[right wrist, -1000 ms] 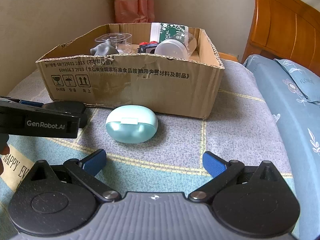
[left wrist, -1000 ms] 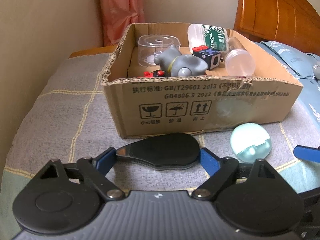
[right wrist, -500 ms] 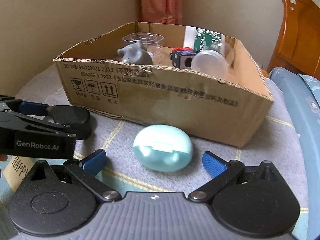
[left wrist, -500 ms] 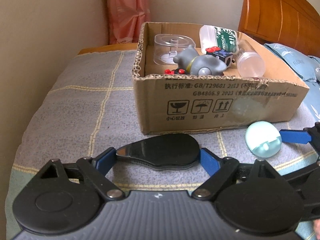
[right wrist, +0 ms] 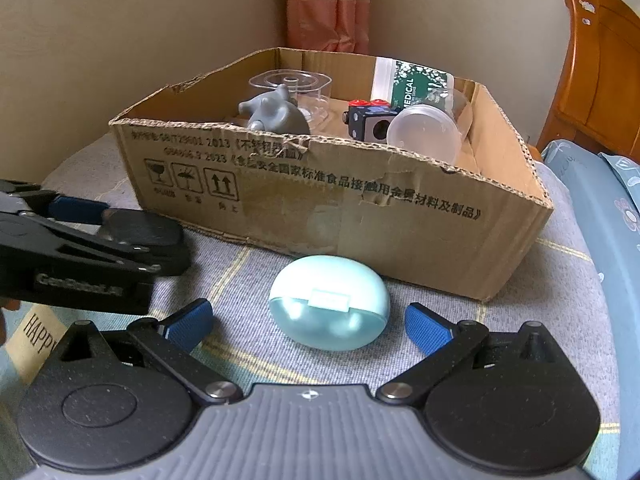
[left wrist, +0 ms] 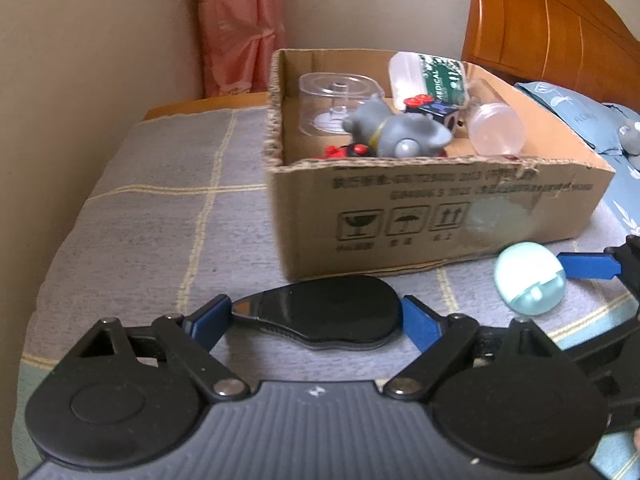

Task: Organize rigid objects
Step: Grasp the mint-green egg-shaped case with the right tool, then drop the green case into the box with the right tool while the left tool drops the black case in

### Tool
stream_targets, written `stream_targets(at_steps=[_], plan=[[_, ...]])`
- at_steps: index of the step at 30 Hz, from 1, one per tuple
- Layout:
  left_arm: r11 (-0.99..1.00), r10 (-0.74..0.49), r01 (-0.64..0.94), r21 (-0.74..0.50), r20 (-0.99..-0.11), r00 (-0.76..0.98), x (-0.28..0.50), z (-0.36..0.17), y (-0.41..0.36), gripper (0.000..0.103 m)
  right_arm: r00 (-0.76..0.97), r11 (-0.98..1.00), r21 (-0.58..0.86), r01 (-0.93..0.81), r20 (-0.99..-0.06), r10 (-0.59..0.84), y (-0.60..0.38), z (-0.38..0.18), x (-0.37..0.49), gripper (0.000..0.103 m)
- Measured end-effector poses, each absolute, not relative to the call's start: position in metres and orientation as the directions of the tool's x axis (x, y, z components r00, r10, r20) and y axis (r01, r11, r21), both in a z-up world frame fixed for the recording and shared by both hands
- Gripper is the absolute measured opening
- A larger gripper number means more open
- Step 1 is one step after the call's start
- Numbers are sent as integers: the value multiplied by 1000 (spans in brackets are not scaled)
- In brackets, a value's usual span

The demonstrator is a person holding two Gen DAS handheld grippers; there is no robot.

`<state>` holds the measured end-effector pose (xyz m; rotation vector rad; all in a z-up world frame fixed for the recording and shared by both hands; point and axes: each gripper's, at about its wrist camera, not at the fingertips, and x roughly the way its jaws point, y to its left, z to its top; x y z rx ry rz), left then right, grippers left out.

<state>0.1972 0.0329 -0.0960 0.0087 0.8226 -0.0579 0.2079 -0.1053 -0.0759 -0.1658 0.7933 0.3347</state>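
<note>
The left gripper (left wrist: 316, 316) clamps a black glasses case (left wrist: 320, 316) end to end; it could pivot loose. The right gripper (right wrist: 308, 320), jaws wide, straddles the mint earbud case (right wrist: 329, 308) at lower centre, which may squirt out when pinched.

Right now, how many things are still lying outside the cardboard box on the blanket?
2. A black flat case lies between the left hand-held gripper pads; a mint egg-shaped case sits before the box, ahead of the right hand-held gripper. Others may lie out of view.
</note>
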Motion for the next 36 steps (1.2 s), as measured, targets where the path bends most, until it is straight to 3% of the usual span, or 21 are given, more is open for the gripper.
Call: stream_targets(at_steps=[4,15,24,36], plan=[[998,-47,53,-14,-731,680,198,-96,38,90,658,935,-26,-354,-718,229,-103,-76,213,101],[997,-63,74,-16,-731,679,199,-95,42,90,672,943,-36,-330,-711,208,-103,-69,212,70],[992,-97,128,-16,-748,657,198,-93,45,89,693,951,-74,-301,-702,165,-105,-68,207,66],[962,-184,274,-12,-768,614,188,-68,40,89,623,923,-35,-383,-748,230,-120,-60,183,66]])
